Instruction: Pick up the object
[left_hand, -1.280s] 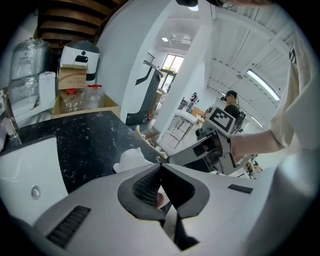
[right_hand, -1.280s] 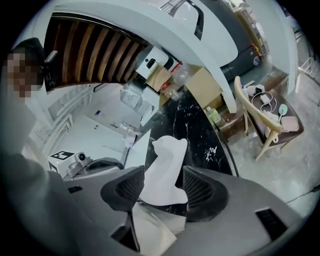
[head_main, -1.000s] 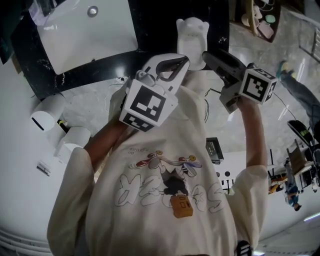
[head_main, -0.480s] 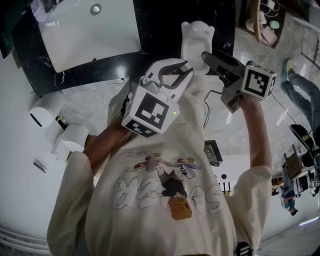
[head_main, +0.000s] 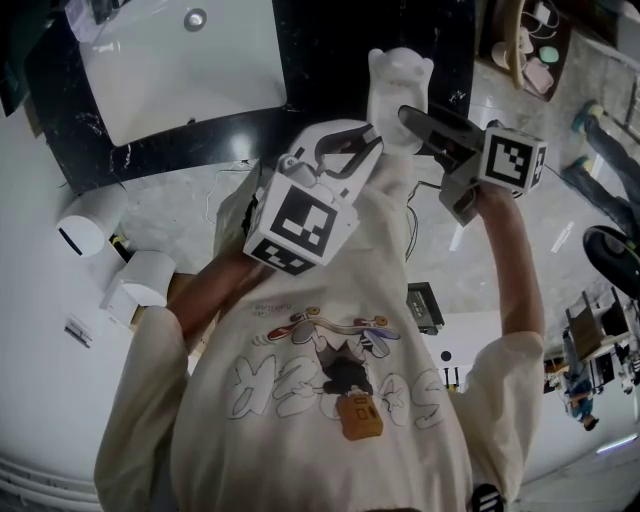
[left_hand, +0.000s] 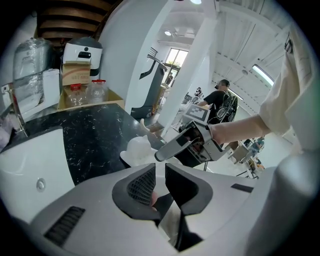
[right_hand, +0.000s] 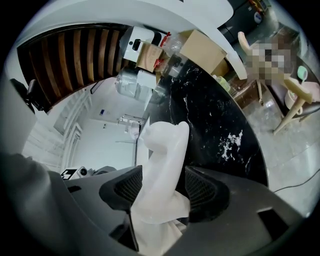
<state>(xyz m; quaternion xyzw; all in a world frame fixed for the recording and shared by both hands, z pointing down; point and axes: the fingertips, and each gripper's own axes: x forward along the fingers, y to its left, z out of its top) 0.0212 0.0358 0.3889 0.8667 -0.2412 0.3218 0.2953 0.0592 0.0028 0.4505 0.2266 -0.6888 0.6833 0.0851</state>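
Figure (right_hand: 162, 165): one small white animal shape with two ears, standing upright on the near edge of a black counter (head_main: 330, 60). It sits between the jaws of the right gripper (head_main: 410, 120). Those jaws are spread wider than the figure. One pad lies against its side, and a dark gap shows between it and the other pad, so it is bracketed but not clamped.

There are two grippers, each carrying one cube with square markers. The right forearm is stretched forward and to the right, with the dark gripper pointing left toward the figure. The left arm is bent at the elbow and held in front of the chest. The left gripper (head_main: 372, 138) is white, with its tips just left of the figure and not touching it. Its jaws are all but closed, with only a thin slit between the pads, and it holds nothing.

Further left, one white sink (head_main: 180, 70) is set into the counter. The person wears a cream printed shirt (head_main: 320, 400).
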